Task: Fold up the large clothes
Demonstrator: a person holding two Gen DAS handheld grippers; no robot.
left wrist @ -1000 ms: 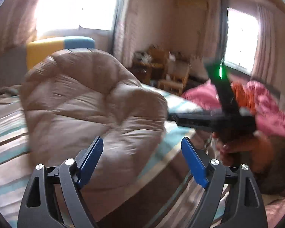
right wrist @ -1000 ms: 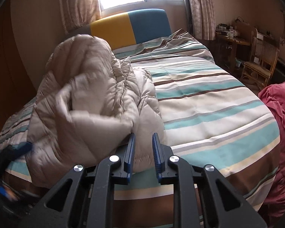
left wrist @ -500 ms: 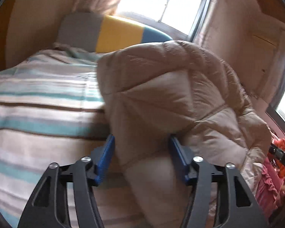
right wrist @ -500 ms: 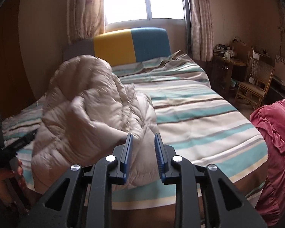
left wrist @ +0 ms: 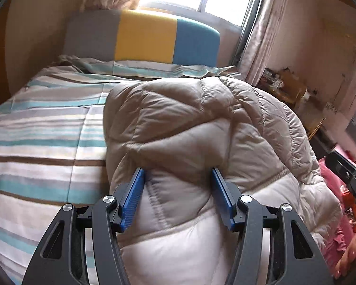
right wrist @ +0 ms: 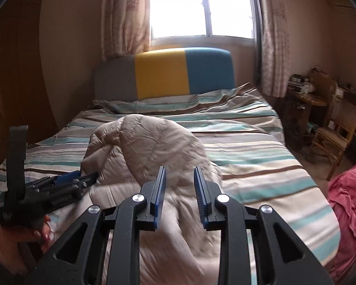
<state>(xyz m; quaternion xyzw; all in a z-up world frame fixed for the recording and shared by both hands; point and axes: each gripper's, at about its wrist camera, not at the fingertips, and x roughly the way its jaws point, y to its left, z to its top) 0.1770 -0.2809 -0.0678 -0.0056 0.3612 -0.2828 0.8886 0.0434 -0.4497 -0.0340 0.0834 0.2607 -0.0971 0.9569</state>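
- Daylight comes through a window (right wrist: 203, 7) with patterned curtains (right wrist: 124, 16) on both sides, behind a bed (right wrist: 261, 156) covered in a sheet with teal, brown and cream stripes
- At the head of the bed stands a padded headboard (right wrist: 162, 73) in grey, yellow and blue panels
- A beige quilted puffer jacket (left wrist: 201, 130) lies bunched in a mound on the near part of the bed, toward its left side in the right wrist view (right wrist: 149, 152)
- The left tool (left wrist: 179, 194) has its blue pads (left wrist: 134, 197) set on either side of a thick fold of the jacket, with the padded cloth filling the gap between them and bulging above; it holds the jacket at a fairly wide spread
- In the right wrist view the left tool (right wrist: 83, 180) comes in from the left, level with the bed, its tip pressed into the jacket's side, and the person's hand (right wrist: 23, 235) wraps its black handle
- The right tool (right wrist: 180, 190) sits over the near edge of the jacket with its pads a narrow way apart; blurred jacket cloth shows behind the gap, and I cannot tell whether any of it is pinched
- To the right of the bed are a wooden side table (right wrist: 306, 97) with small items on top and a wicker chair (right wrist: 332, 133)
- A pink ruffled cloth (right wrist: 348, 201) hangs at the right edge, just beside the foot corner of the bed
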